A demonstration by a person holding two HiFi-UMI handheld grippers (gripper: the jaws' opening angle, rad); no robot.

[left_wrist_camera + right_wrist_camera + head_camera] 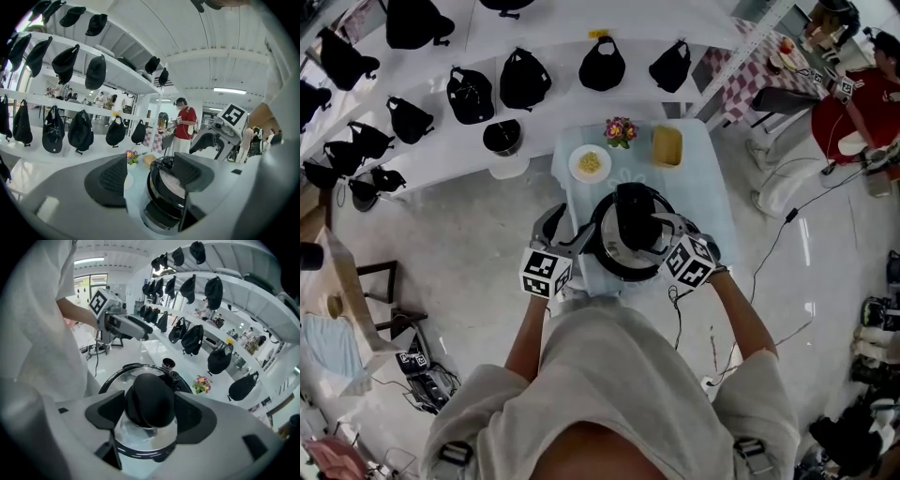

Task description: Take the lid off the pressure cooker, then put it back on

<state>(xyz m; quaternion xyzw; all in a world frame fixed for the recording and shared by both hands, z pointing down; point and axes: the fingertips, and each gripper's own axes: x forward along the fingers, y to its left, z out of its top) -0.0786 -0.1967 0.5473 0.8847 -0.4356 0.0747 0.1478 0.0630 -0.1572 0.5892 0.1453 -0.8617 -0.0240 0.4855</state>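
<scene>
The pressure cooker (614, 258) stands on a light blue table (717, 202) right in front of me. Its steel lid (115, 378) sits on the pot and carries a bulky black handle (150, 399). My right gripper (150, 414) is shut on that handle, one pad on each side; in the head view it (664, 227) comes in from the right. My left gripper (150, 176) is open, and the cooker (166, 197) lies against its right jaw. From the head it (567, 230) sits at the cooker's left rim.
Behind the cooker are a white plate of food (590, 163), a yellow container (667, 145) and a small flower pot (620, 131). White shelves with several black caps and bags (471, 94) curve round the back left. A person in red (862, 103) is at the far right.
</scene>
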